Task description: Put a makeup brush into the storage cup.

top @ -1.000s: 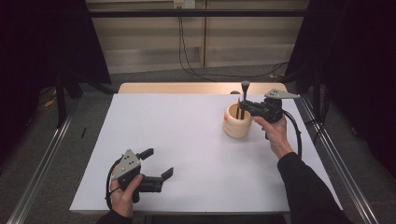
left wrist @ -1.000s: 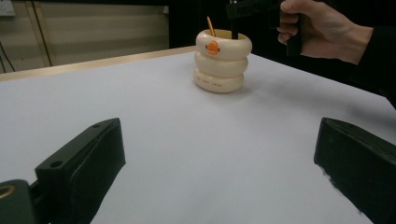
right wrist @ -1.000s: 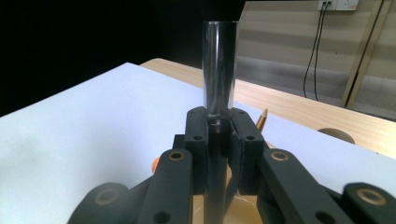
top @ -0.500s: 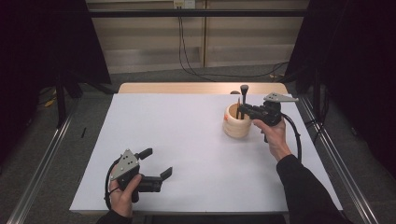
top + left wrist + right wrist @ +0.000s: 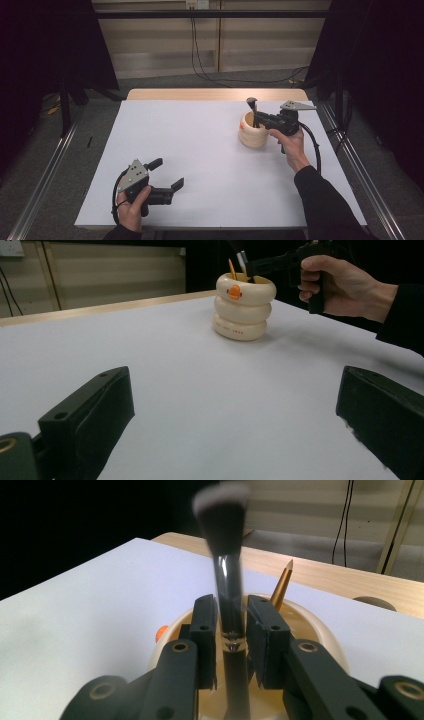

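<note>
A white bench (image 5: pixel 200 150) takes up most of the high view, with a strip of bare wood seen along its far edge. On its far right part a cream holder (image 5: pixel 252 135) is stood, built of three stacked rings with a small orange duck face on the top one. A dark brush (image 5: pixel 227 580) is stood upright in the holder, bristles up. A thin orange stick (image 5: pixel 281 585) is leaned in the same holder just behind it.

The right tool (image 5: pixel 257 119) is held level over the holder's mouth. Its jaws are set either side of the brush handle and have just been opening. In the right gripper view a slim gap seems to be left at the handle, so the brush is judged released rather than clamped. The left tool (image 5: pixel 167 173) is kept near the front left corner, well apart from the holder, its jaws spread wide with nothing between them.

The brush is judged light and stiff. Its glossy round handle is likely to be slippery, so it is best taken at mid-handle, where the jaws stand now. The soft bristles should be left untouched. The holder looks light for its height and could be tipped or dragged by a sideways pull, so a straight vertical lift would be called for. The orange stick is near enough to be knocked by the jaw on that side. No other obstruction is seen on the bench around the holder.
</note>
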A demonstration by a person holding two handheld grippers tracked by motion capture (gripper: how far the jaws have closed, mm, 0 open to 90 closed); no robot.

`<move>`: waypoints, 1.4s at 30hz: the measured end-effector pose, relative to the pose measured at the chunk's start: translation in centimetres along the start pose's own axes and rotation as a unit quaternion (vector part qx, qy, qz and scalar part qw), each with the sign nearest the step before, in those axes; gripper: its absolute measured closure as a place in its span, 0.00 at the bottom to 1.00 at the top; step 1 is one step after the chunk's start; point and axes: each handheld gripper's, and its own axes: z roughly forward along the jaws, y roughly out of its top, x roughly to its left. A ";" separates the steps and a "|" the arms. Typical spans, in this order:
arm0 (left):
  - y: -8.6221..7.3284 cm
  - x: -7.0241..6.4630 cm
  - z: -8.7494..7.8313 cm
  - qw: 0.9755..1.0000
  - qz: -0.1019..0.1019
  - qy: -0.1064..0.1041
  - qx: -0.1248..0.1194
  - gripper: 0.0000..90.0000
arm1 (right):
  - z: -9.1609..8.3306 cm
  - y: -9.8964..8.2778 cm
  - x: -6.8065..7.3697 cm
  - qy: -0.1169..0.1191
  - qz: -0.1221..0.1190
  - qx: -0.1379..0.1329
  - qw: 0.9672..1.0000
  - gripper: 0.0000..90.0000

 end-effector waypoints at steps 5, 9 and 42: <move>-0.1 0.0 -0.1 1.000 -0.002 0.004 -0.001 0.02 | -0.3 0.2 0.1 -0.002 0.002 0.000 1.000 0.80; 0.0 -0.1 -0.2 1.000 -0.001 0.007 -0.003 0.02 | -0.5 0.3 0.1 -0.002 -0.006 0.000 1.000 0.75; 0.1 -0.2 -0.4 1.000 0.003 0.004 -0.006 0.02 | -3.6 1.0 2.1 0.011 -0.013 -0.025 1.000 0.03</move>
